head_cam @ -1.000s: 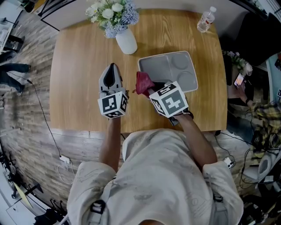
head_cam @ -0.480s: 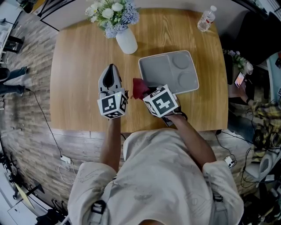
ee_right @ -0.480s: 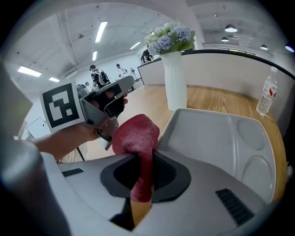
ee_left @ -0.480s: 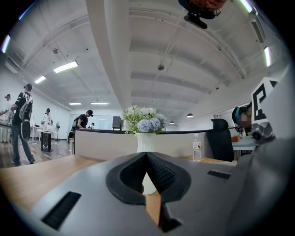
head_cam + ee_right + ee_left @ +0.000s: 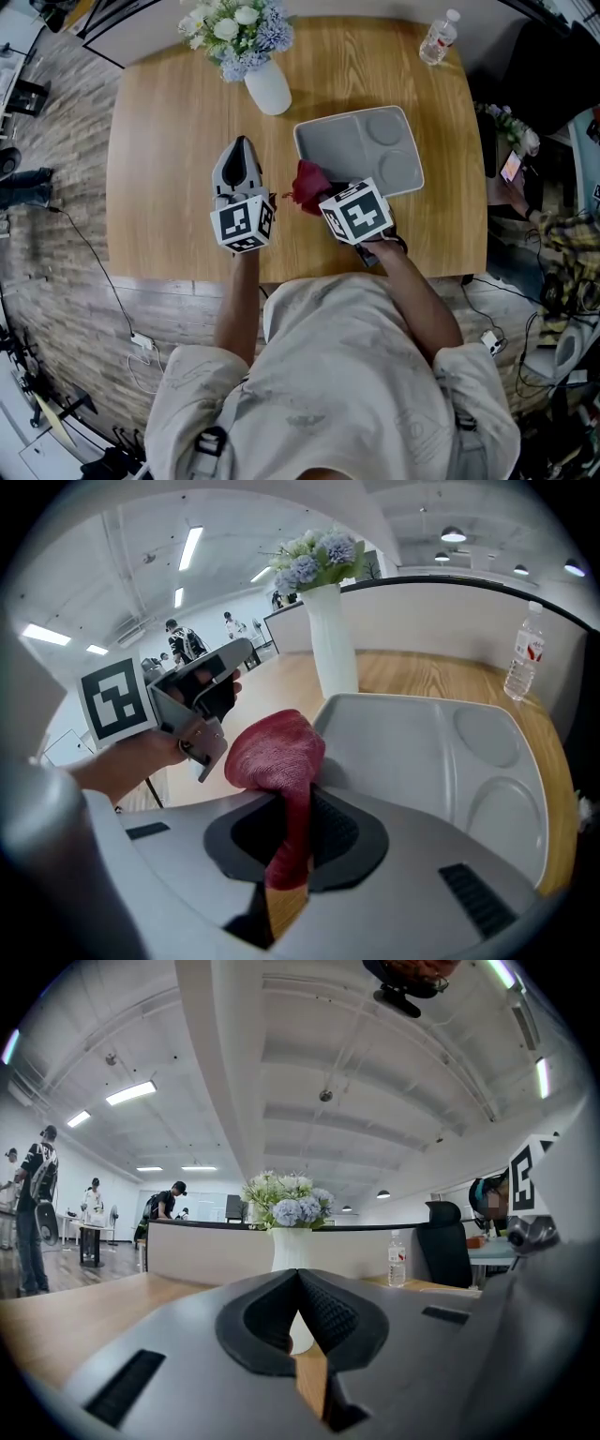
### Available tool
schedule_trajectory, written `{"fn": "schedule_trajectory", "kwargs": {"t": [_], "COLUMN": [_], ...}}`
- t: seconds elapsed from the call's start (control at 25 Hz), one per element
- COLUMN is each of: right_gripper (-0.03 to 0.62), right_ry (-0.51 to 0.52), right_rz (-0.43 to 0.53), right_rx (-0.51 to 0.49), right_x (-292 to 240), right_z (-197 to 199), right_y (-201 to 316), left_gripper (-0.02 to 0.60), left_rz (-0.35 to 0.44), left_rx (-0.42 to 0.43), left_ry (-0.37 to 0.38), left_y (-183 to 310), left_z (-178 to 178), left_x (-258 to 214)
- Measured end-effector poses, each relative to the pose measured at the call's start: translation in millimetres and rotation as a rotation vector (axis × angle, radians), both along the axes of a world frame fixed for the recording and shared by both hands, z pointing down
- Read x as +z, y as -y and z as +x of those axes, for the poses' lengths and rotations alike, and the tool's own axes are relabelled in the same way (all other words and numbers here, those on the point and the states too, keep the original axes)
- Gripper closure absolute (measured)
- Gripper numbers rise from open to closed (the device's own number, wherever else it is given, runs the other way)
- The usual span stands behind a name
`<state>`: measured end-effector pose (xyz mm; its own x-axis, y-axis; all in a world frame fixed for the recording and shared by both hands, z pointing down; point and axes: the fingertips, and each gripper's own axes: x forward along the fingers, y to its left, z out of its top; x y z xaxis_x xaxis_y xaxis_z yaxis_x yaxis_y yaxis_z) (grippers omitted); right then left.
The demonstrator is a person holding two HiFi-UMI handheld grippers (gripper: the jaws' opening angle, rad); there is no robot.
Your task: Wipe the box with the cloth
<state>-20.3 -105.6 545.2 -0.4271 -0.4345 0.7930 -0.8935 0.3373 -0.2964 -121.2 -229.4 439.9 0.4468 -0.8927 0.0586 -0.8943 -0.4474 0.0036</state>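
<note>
Two grippers are shown. The left gripper (image 5: 241, 142) is closed, empty, over the wooden table (image 5: 159, 141). The red cloth (image 5: 305, 183) is pinched in the right gripper (image 5: 292, 803) at the near-left corner of the grey compartment box (image 5: 349, 142). The unsteadied box could be pushed along during wiping.

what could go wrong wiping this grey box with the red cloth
1. The right claw pinches only a narrow fold of the red cloth, and the bulk is bunched above the jaws. Rubbing could drag it loose.
2. The grey box lies loose on the table. The left claw is shut and apart from it, so nothing steadies it. A push might slide it toward the white vase near its far left corner.
</note>
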Motion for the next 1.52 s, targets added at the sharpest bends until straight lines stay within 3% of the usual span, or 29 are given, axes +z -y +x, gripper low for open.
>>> {"fn": "schedule_trajectory", "kwargs": {"t": [1.2,1.52], "right_gripper": [0.531,0.531], "right_ry": [-0.062,-0.026], "right_rz": [0.001,-0.005], "right_rx": [0.185,0.200], "right_x": [0,-3], "right_z": [99,112], "right_y": [-21,-26], "left_gripper": [0.572,0.572], "left_rz": [-0.001,-0.002], "left_rx": [0.035,0.038], "left_ry": [-0.003,-0.004], "left_y": [-1,1], "left_z": [18,19], "left_x": [0,0]}}
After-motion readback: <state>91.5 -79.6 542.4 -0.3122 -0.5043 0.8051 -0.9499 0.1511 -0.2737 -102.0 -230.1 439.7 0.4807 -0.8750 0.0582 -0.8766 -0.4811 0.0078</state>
